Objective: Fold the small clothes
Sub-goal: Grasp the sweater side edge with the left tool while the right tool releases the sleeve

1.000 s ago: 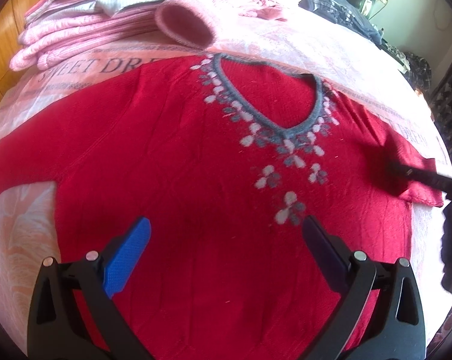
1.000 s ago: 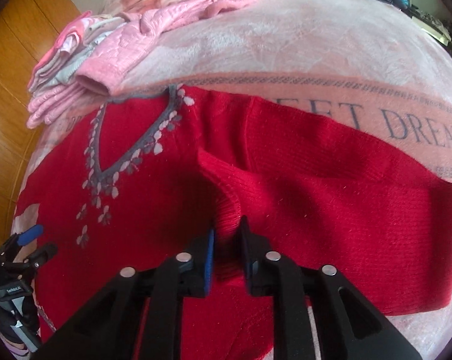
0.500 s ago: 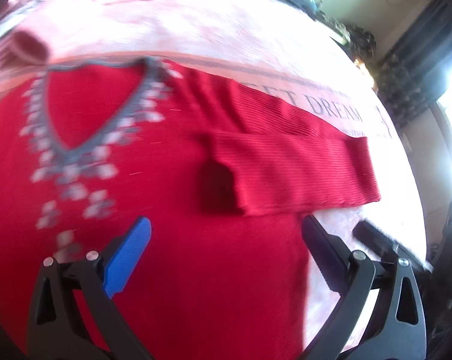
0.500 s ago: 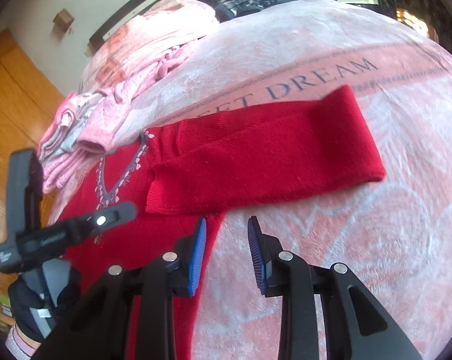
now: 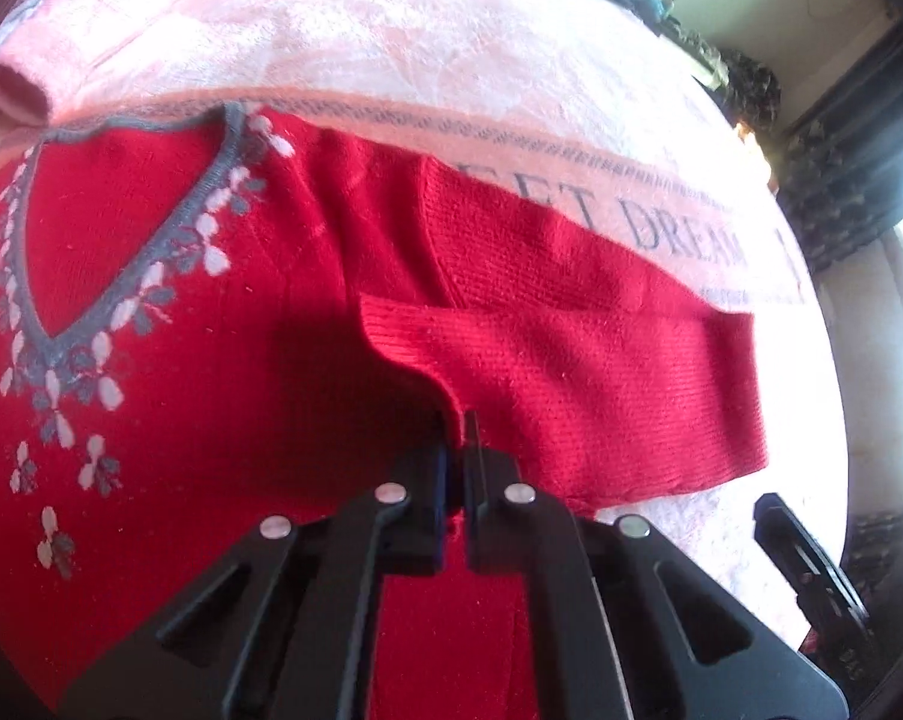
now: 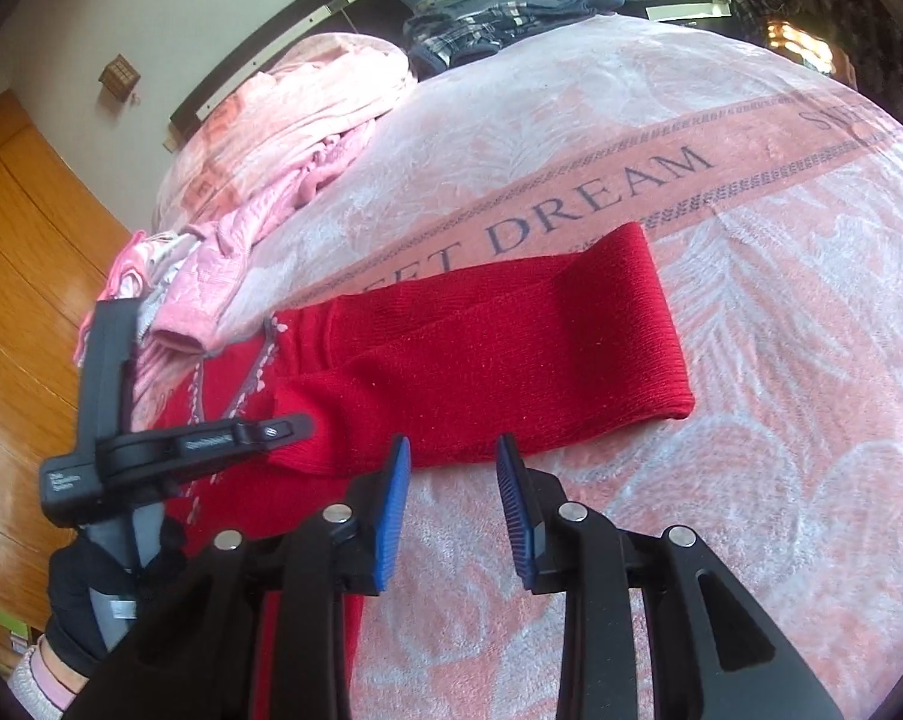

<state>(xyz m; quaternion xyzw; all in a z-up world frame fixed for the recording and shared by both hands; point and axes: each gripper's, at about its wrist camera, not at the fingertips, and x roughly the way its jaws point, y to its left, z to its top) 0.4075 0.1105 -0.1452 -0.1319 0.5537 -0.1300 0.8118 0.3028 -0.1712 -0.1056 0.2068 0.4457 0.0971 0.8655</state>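
A red sweater [image 5: 211, 390] with a grey V-neck lies flat on a pink blanket [image 6: 751, 420]. Its right sleeve [image 6: 511, 348] is doubled back on itself, so the cuff rests near the shoulder. My left gripper [image 5: 458, 444] is shut on the cuff edge of that sleeve [image 5: 601, 372]. In the right wrist view the left gripper [image 6: 295, 426] shows at the left, held by a gloved hand [image 6: 109, 588]. My right gripper [image 6: 454, 480] stands open just in front of the sleeve, with nothing between its blue pads [image 6: 391, 510]. It shows in the left wrist view as a dark bar, the right gripper [image 5: 799, 552].
A heap of pink clothes [image 6: 307, 120] lies at the back left of the bed, one pink cuff [image 5: 13, 96] near the sweater's collar. Dark plaid clothes [image 6: 487, 18] sit at the headboard. Wooden panels [image 6: 19, 240] stand to the left. Bare blanket spreads to the right of the sleeve.
My right gripper let go of the sleeve cuff and drew back, open. My left gripper swung right from over the sweater's body and shut on the cuff edge.
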